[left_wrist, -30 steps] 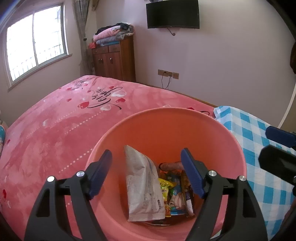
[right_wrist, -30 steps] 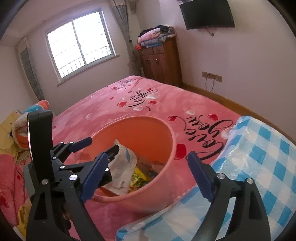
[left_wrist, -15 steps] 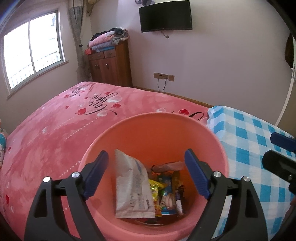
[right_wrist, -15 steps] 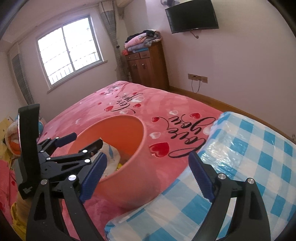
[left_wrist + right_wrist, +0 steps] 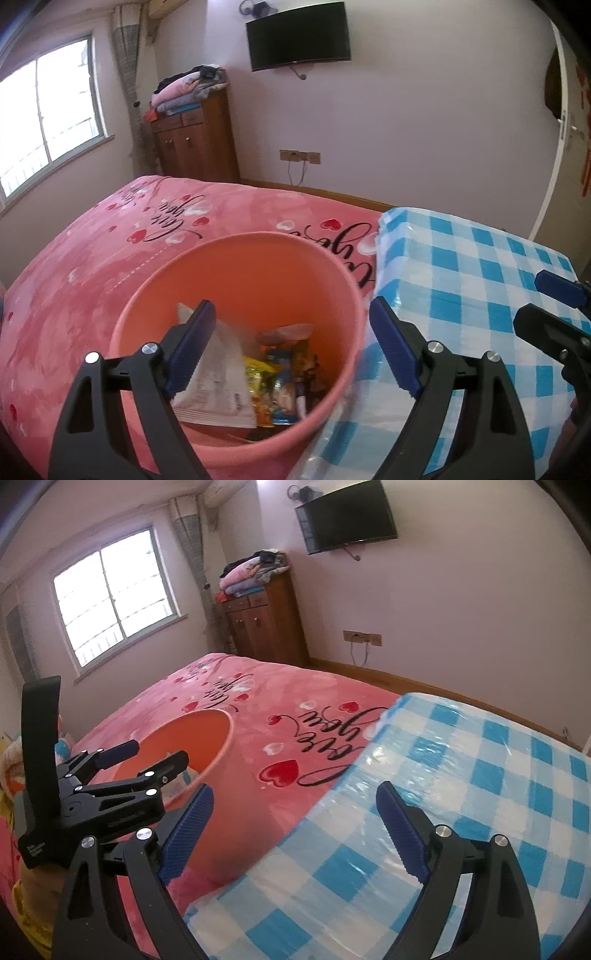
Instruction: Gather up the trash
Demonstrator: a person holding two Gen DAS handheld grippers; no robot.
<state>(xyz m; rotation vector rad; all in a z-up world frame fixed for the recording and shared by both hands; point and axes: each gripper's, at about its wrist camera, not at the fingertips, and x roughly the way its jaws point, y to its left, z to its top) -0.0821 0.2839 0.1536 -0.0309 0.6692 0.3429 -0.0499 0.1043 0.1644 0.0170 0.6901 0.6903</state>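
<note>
The left gripper hangs above the bucket, pointing down and forward, its blue-padded jaws spread wide with nothing between them; one pad sits over the bucket's mouth, the other over its right rim. The right gripper hovers beside it, over the near edge of the checked cloth, jaws likewise wide apart and empty. Largest around them is the bed, covered in a pink blanket with hearts and black script, on which the bucket stands. The blue-and-white checked cloth lies to the bucket's right under clear wrap, its edge touching or just beside the bucket wall. Against the far wall stand a wooden cabinet topped with folded bedding, a window on the left and a dark TV mounted high. Inside the bucket lies the trash: a white bag leaning at the left, colourful snack wrappers heaped beside it. The bucket's mouth is open upward, and the blanket around its far and left sides lies flat.
</note>
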